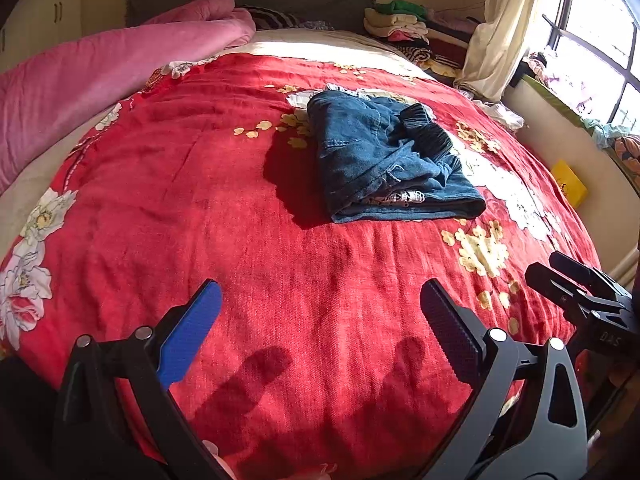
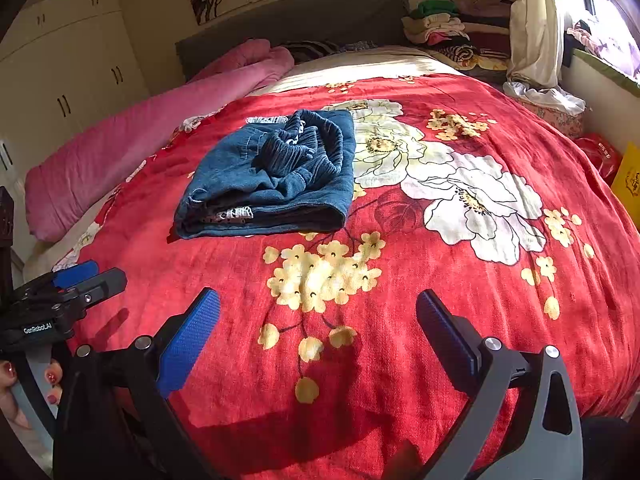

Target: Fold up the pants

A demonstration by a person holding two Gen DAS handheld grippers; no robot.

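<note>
Blue denim pants point(image 1: 384, 160) point(image 2: 272, 176) lie folded into a thick bundle on the red flowered blanket point(image 1: 240, 220) point(image 2: 400, 340), ribbed waistband bunched on top. My left gripper point(image 1: 320, 312) hovers open over the near part of the blanket, well short of the pants, nothing between its blue pads. My right gripper point(image 2: 318, 320) is also open and empty, equally far back. In the left wrist view the right gripper point(image 1: 560, 276) shows at the right edge. The right wrist view catches the left gripper point(image 2: 88, 276) at the left edge, held by a hand point(image 2: 12, 392).
A rolled pink quilt point(image 1: 100, 80) point(image 2: 140, 136) lies along the bed's left side. Stacked clothes point(image 1: 404, 24) point(image 2: 440, 28) sit by the grey headboard point(image 2: 300, 16). A curtain point(image 1: 504, 28) and window are on the right, with a yellow bag point(image 1: 568, 182) beside the bed.
</note>
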